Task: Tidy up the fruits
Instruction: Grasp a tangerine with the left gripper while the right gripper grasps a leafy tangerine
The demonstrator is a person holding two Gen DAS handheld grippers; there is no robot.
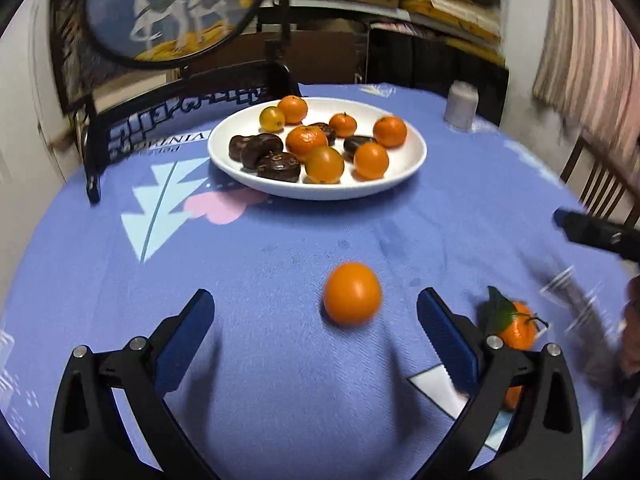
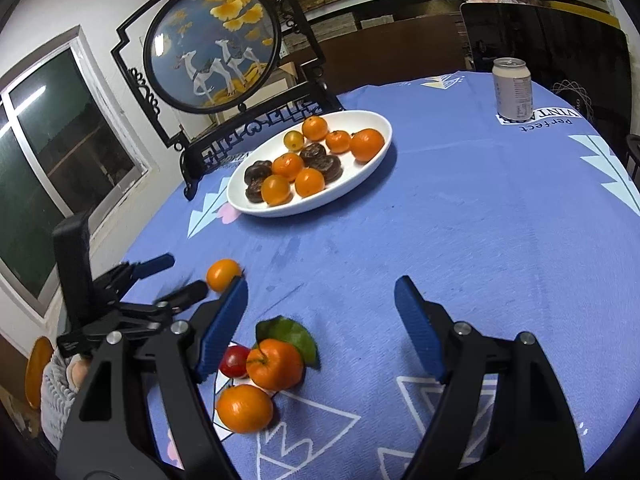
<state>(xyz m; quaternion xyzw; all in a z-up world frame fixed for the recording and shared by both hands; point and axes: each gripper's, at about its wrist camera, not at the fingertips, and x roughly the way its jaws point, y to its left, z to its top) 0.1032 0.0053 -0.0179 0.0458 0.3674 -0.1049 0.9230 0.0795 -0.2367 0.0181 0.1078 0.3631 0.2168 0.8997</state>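
We see a loose orange (image 1: pixel 352 299) lying on the blue tablecloth (image 1: pixel 280 380) in the lower middle of the left wrist view, blurred, between the tips of the left gripper (image 1: pixel 316 328) but nearer the right-hand one and touching neither. Its jaws stand as wide as we see them, holding nothing. In the right wrist view the same orange (image 2: pixel 222 275) sits at middle left, just ahead of the left gripper (image 2: pixel 176 278).

At the lower left of the right wrist view three more fruits lie in a close cluster on the cloth: a mandarin with a green leaf (image 2: pixel 275 364), a small red fruit (image 2: pixel 235 361) touching its left side, and a plain orange (image 2: pixel 245 408) just below them. The right gripper (image 2: pixel 320 324) hovers over this cluster with its jaws partly open and empty; the left blue pad stands just beside the red fruit, and we cannot tell whether it touches.

Further up the table, a white oval plate (image 2: pixel 360 178) carries several oranges and mandarins mixed with dark brown pieces we cannot name. Behind the plate, at upper left, stands a round painted screen (image 2: pixel 212 44) in a black frame. A drinks can (image 2: pixel 514 89) stands upright at the upper right, well apart from the plate.
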